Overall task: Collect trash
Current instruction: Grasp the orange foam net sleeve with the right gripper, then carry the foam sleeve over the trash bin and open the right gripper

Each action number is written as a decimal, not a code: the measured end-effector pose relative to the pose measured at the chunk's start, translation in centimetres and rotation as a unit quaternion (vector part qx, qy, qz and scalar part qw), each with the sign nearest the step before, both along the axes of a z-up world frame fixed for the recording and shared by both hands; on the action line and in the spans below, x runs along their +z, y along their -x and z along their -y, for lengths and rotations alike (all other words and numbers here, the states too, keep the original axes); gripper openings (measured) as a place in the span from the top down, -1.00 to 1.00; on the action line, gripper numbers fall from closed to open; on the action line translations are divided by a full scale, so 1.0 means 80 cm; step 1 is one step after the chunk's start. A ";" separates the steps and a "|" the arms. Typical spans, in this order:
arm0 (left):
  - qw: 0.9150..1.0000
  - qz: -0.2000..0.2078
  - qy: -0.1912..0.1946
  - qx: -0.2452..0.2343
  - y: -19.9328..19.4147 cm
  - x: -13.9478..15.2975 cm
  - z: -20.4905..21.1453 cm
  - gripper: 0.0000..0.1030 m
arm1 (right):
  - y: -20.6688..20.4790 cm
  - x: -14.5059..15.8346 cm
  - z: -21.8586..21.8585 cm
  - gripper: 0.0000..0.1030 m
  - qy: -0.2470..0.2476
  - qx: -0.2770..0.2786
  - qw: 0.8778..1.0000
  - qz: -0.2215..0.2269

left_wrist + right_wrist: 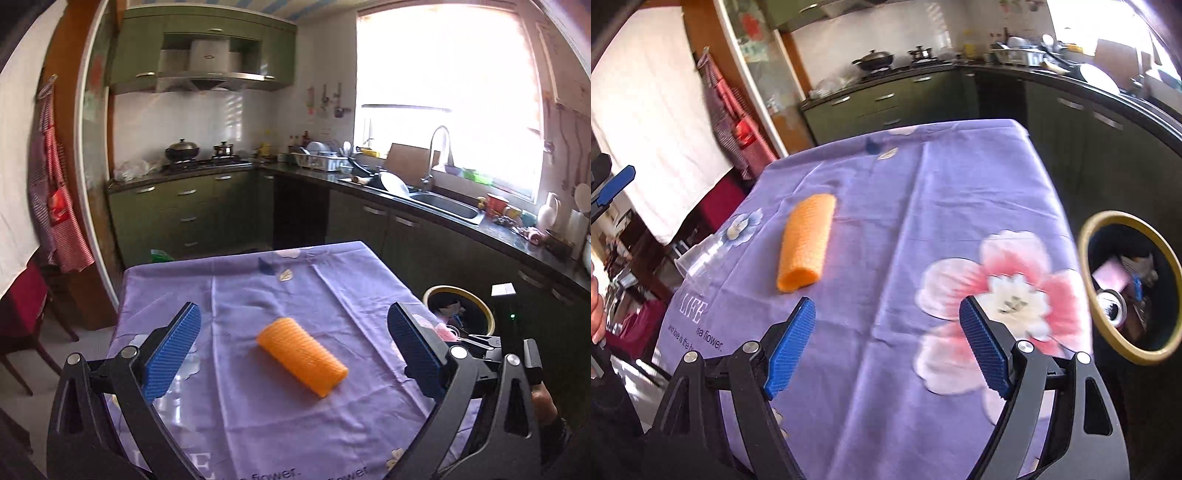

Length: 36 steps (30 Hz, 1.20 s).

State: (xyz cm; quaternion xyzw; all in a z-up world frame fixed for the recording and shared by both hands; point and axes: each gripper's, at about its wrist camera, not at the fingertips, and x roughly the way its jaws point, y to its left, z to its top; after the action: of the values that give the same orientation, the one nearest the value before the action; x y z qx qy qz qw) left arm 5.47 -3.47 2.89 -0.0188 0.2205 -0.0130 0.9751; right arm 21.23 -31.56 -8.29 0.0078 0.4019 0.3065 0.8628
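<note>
An orange foam net sleeve (302, 356) lies on its side on the purple flowered tablecloth (332, 288). My left gripper (293, 314) hovers over it, open wide, with the sleeve just beyond and between its blue pads and not touched. In the right wrist view the sleeve (807, 242) lies ahead to the left of my right gripper (886, 306), which is open and empty above the pink flower print. A clear plastic cup (701, 262) lies tipped at the table's left edge. The yellow-rimmed trash bin (1086, 236) stands off the table's right side, holding a can and paper.
The bin (430, 291) also shows beside the table's right edge, with the right gripper's black body (513, 332) near it. A small dark blue item (266, 266) sits at the table's far end. Green kitchen cabinets (369, 218) stand beyond. A chair (22, 314) stands left.
</note>
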 end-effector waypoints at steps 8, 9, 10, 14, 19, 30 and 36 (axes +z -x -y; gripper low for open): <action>0.999 -0.023 0.025 0.037 0.019 -0.025 -0.062 -0.87 | -0.035 -0.016 -0.146 -0.64 0.093 0.066 0.993 0.015; 0.999 -0.024 0.027 0.039 0.019 -0.026 -0.065 -0.87 | -0.041 -0.020 -0.156 -0.64 0.100 0.067 0.993 0.013; 0.999 -0.024 0.028 0.039 0.020 -0.027 -0.069 -0.87 | -0.046 -0.025 -0.165 -0.64 0.107 0.066 0.992 0.010; 0.998 -0.027 0.035 0.039 0.022 -0.031 -0.075 -0.87 | -0.064 -0.042 -0.185 -0.50 0.126 0.063 0.990 -0.010; 0.998 -0.032 0.042 0.042 0.020 -0.037 -0.082 -0.87 | -0.073 -0.048 -0.184 -0.12 0.135 0.062 0.989 -0.019; 0.998 -0.037 0.046 0.035 0.019 -0.042 -0.077 -0.87 | -0.054 -0.007 -0.137 0.74 0.057 0.057 0.997 -0.013; 0.998 -0.037 0.043 0.020 0.015 -0.042 -0.063 -0.87 | -0.030 0.025 -0.054 0.74 0.016 0.014 1.000 0.000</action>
State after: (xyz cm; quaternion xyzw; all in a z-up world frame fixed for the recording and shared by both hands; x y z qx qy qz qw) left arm 4.23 1.59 -0.45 -0.0655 0.2552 -0.0026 0.9647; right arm 23.59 -27.28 -6.31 -0.0119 0.4073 0.3124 0.8582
